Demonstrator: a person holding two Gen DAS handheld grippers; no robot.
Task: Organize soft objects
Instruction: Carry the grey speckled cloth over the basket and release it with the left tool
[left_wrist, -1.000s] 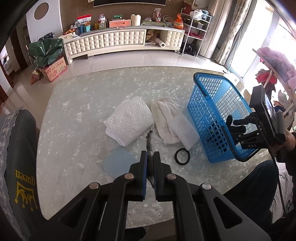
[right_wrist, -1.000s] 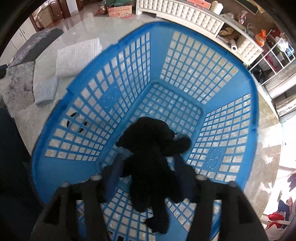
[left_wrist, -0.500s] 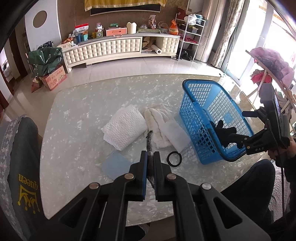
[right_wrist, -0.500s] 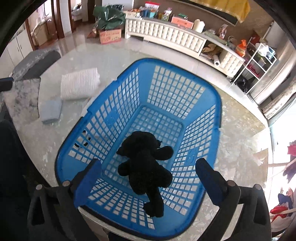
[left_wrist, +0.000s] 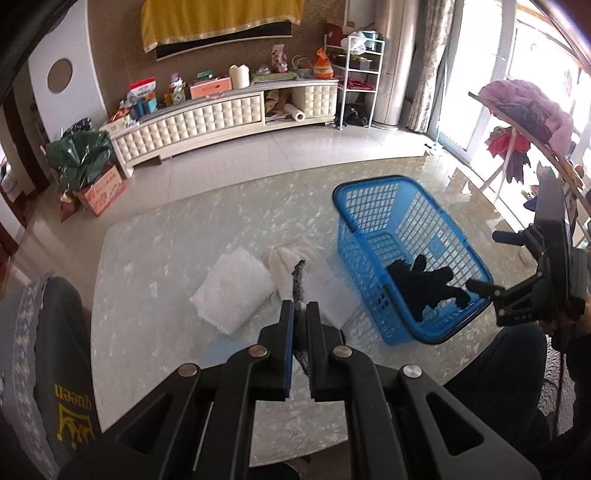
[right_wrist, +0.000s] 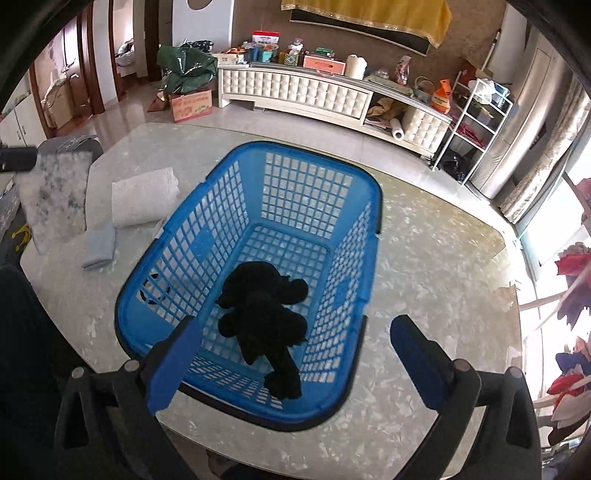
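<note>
Marbled bench (left_wrist: 155, 258) carries a blue basket (right_wrist: 373, 206) with one black plush toy (right_wrist: 266, 314) already inside. Right claw (right_wrist: 291, 363) gapes empty above it; left claw (left_wrist: 300, 325) pinches a grey-white cloth (left_wrist: 298, 280). Folded white towels (left_wrist: 232, 291) and a blue cloth (right_wrist: 99, 246) remain outside.

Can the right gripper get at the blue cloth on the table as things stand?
Probably yes. The right gripper is open and empty above the basket, and the blue cloth lies bare on the table beside it. It must swing past the basket's rim.
</note>
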